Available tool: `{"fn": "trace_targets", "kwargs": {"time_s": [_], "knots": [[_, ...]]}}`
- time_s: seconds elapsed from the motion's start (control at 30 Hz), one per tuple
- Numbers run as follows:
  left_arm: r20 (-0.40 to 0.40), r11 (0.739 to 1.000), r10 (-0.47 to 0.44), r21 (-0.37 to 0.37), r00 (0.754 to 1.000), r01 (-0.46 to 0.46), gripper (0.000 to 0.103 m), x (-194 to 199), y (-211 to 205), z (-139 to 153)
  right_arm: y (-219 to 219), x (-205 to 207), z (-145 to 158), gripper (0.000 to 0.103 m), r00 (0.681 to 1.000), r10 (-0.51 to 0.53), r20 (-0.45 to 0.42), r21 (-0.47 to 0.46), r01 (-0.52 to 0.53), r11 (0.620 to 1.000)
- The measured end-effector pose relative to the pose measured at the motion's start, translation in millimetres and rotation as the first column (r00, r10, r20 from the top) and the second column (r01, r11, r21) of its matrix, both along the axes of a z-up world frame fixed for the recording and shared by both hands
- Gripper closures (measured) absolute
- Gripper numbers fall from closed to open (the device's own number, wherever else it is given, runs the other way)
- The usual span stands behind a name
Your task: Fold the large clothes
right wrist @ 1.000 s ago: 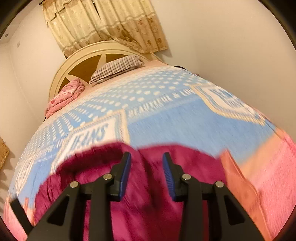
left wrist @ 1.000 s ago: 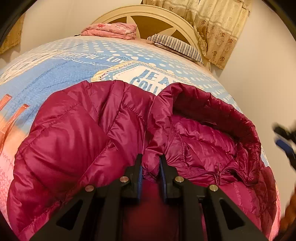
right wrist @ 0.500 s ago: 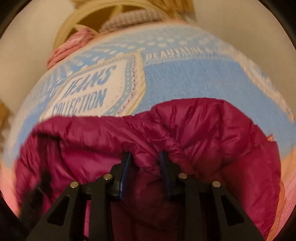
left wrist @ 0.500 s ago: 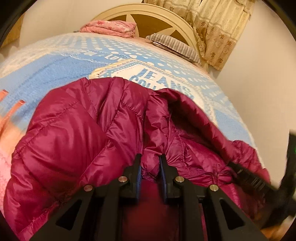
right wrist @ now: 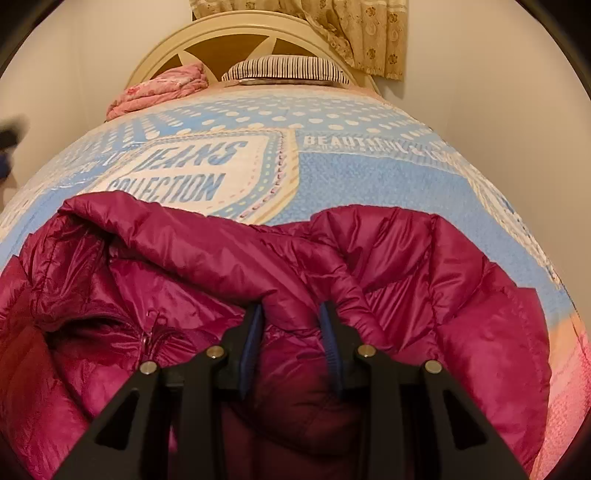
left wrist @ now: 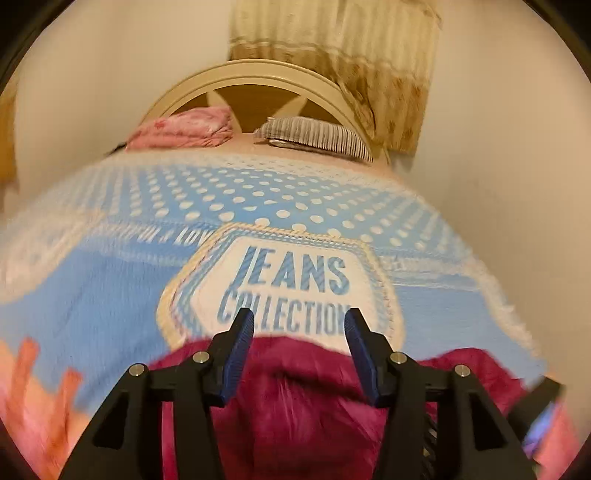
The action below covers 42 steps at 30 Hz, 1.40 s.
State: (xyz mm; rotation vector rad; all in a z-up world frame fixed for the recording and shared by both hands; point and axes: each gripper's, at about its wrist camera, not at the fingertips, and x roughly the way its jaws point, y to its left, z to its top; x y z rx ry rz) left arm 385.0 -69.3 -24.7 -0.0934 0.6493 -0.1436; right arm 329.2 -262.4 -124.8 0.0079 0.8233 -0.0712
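Up comes the left gripper [left wrist: 298, 321], off the fold of puffer jacket [right wrist: 424, 280] it was pinching a moment ago, and its jaws are opening with nothing between them, blue pads [left wrist: 236, 354] bare over the printed blanket [left wrist: 110, 295]. Its view is smeared with motion; the magenta jacket shows only as a blurred mass below the fingers.

Over on the other side, the right gripper [right wrist: 291, 314] has dropped onto the jacket since the earlier frame and is clamped on a thick roll of the padded fabric, the cloth bulging up between and over both fingers. To its left the open hood and the zip [right wrist: 147, 336] lie exposed; to its right the quilted body spreads toward the blanket's right edge.

That jacket sits at the near end of the bed, just short of the "JEANS COLLECTION" patch [right wrist: 177, 177] in the blanket's middle. At the far end, against the cream headboard [right wrist: 240, 33], rest a striped pillow [right wrist: 288, 68] and a folded pink quilt [right wrist: 162, 88], with a patterned curtain [right wrist: 351, 33] hanging behind.
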Motion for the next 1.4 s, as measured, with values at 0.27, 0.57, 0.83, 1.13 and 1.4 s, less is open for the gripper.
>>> {"fn": "trace_targets", "kwargs": {"time_s": [0.27, 0.57, 0.83, 1.13, 1.4], "knots": [[-0.275, 0.990, 0.110, -0.051, 0.955, -0.128, 0.049, 7.4, 40.3, -92.0, -5.9, 0.4, 0.1, 0.068, 1.000, 0.004, 0.016, 0.066, -0.005, 0.998], [-0.212, 0.993, 0.121, 0.014, 0.970, -0.121, 0.045, 3.7, 22.6, -97.8, -23.7, -12.0, 7.8, 0.067, 0.995, 0.004, 0.102, 0.194, -0.024, 0.981], [-0.207, 0.993, 0.121, 0.010, 0.971, -0.121, 0.045, 3.0, 25.7, -99.1, -17.8, 1.5, 0.4, 0.066, 0.999, -0.039, 0.016, 0.152, 0.037, 0.988], [-0.205, 0.992, 0.127, 0.034, 0.971, -0.122, 0.045, 3.1, 23.3, -98.5, 2.0, 12.1, -5.6, 0.063, 1.000, -0.014, -0.023, -0.024, 0.014, 1.000], [-0.198, 0.987, 0.143, 0.097, 0.970, -0.126, 0.044, 4.3, 15.1, -98.8, 13.4, 12.6, -6.3, 0.063, 0.999, -0.027, -0.020, -0.121, 0.024, 0.992]]}}
